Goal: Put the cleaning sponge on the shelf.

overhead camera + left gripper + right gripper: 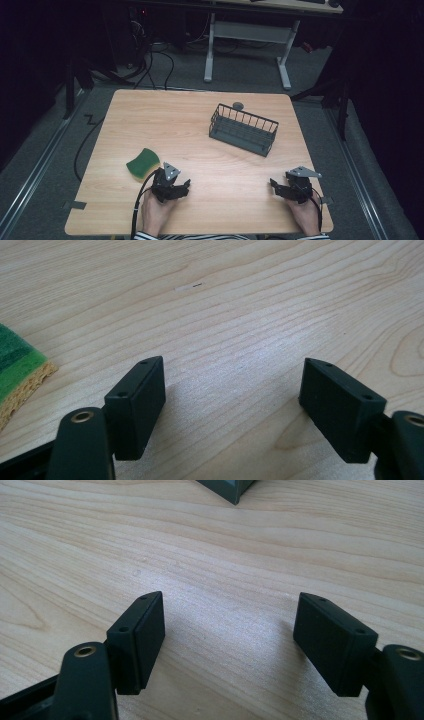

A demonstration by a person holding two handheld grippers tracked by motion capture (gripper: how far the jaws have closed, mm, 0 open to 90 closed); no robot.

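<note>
A green sponge with a yellow underside (142, 163) lies on the wooden table (200, 130) near its front left; its corner shows at the left edge of the left gripper view (17, 372). My left gripper (184, 186) rests low over the table just right of the sponge, open, with bare wood between its jaws (232, 390). A dark wire basket (243, 129) stands right of the table's middle, and one corner of it (227, 487) reaches the top of the right gripper view. My right gripper (276, 185) sits near the front right edge, open and holding nothing (227, 627).
A small grey round object (238, 105) lies just behind the basket. A cable (137, 207) trails from the left gripper over the front edge. Beyond the table are a white desk frame (247, 45) and loose cables on the floor (155, 65).
</note>
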